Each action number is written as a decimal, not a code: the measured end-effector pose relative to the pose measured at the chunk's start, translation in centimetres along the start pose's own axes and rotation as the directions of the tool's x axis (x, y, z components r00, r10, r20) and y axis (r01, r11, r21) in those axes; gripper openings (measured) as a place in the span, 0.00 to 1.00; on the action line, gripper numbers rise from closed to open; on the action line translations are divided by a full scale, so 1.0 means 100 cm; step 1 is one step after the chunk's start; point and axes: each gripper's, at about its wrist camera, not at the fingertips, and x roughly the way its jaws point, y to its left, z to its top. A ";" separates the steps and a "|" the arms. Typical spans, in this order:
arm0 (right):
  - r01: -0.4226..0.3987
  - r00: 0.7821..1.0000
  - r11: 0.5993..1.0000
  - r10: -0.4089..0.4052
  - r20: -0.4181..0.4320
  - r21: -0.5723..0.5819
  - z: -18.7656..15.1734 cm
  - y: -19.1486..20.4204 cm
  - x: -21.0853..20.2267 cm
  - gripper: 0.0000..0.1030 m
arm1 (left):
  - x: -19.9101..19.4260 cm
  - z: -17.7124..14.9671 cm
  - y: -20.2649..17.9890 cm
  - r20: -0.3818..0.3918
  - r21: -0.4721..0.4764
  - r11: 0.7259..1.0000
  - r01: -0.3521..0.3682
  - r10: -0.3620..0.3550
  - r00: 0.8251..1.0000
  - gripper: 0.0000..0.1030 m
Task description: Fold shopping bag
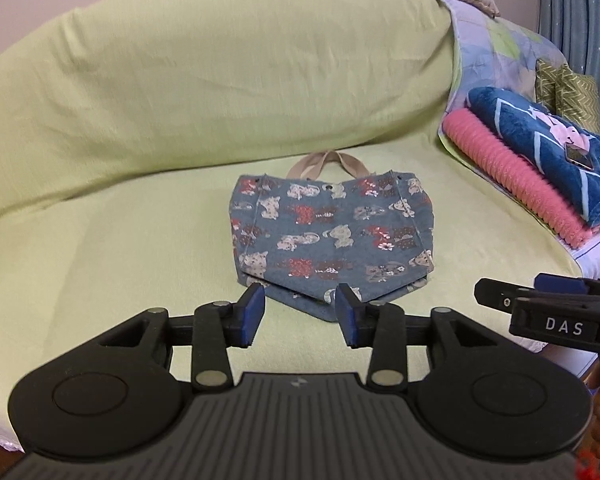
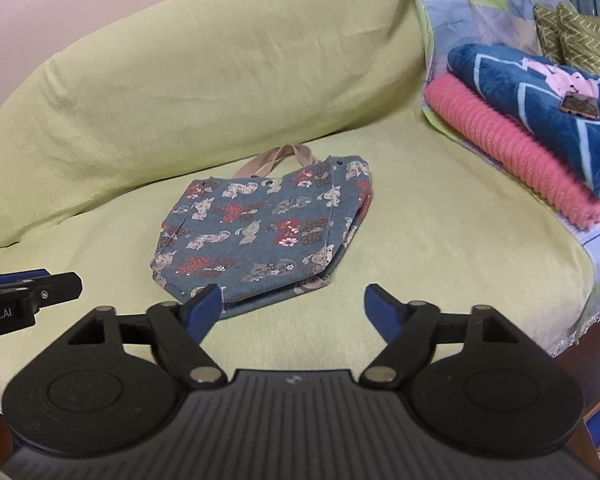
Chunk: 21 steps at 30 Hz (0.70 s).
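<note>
Here, a blue shopping bag (image 1: 332,232) printed with cats lies flat at centre frame on a pale green cover (image 1: 100,260) — its beige handles (image 1: 327,162) pointing toward the backrest. Low in the left wrist view, the left gripper (image 1: 300,316) hangs just short of the bag's near edge, jaws spread and holding nothing. In the right wrist view the right gripper (image 2: 293,304) sits lower centre — jaws wide apart, empty, its left finger (image 2: 204,306) at the bag's near edge. Folded pink and blue blankets (image 2: 540,128) are stacked at upper right.
</note>
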 end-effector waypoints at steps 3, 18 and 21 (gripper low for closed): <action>-0.004 1.000 1.000 0.004 0.011 -0.008 -0.001 0.001 -0.005 0.82 | -0.003 0.000 0.000 0.001 -0.002 1.000 -0.017 0.017 1.000 0.45; 0.016 0.999 0.998 -0.018 -0.034 -0.061 -0.003 0.006 0.032 0.86 | 0.025 -0.010 0.009 -0.056 -0.014 0.999 -0.051 0.050 0.997 0.55; 0.017 0.999 0.997 -0.021 -0.049 -0.077 -0.005 0.008 0.044 0.88 | 0.040 -0.010 0.012 -0.089 -0.045 0.998 -0.037 0.033 0.995 0.55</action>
